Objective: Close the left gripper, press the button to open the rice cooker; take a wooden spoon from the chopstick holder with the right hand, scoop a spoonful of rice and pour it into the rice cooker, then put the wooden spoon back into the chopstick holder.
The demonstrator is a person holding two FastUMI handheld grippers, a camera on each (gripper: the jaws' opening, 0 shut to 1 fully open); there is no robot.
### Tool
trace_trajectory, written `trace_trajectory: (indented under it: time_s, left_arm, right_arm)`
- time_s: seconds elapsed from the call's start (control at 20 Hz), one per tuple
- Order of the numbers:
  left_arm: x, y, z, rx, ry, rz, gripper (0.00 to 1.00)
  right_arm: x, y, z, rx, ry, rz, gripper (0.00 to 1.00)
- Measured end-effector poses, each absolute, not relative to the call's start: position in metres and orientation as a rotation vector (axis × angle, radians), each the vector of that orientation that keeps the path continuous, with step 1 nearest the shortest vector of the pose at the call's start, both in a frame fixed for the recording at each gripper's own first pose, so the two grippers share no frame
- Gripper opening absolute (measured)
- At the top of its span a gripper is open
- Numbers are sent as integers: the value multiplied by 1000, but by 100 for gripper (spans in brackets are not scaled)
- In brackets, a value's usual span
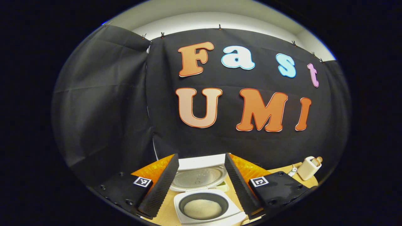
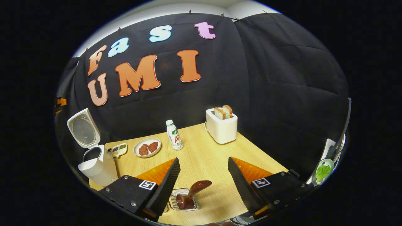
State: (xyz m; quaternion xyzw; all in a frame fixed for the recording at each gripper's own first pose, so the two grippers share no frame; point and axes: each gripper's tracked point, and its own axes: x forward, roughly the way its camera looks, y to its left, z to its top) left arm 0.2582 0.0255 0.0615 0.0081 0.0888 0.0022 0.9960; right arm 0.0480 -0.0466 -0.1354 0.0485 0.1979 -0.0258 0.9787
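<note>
On the pale wooden table [image 2: 207, 157], both the left gripper [image 1: 201, 185] and the right gripper [image 2: 201, 185] are held wide and empty; the brown wooden spoon [image 2: 196, 190] in the wire chopstick holder [image 2: 176, 196] may be tipped if clipped, rather than gripped squarely

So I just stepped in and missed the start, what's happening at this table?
A person holds two grippers over a wooden table, both with jaws open and holding nothing. The left gripper hangs above the rice cooker, whose lid is up, with rice in its pot. The right gripper hangs above the chopstick holder, where the wooden spoon sits.
</note>
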Motion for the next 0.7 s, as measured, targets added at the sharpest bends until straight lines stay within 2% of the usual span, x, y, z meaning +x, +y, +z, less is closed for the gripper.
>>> trace_trajectory:
  time_s: [0.35, 0.7]
  left_arm:
    - [337, 25, 27, -3, 276, 19, 98]
    - [380, 32, -15, 4, 391, 33, 99]
  right_arm:
    - [53, -55, -136, 91, 406, -98, 95]
    - [53, -53, -136, 94, 416, -122, 95]
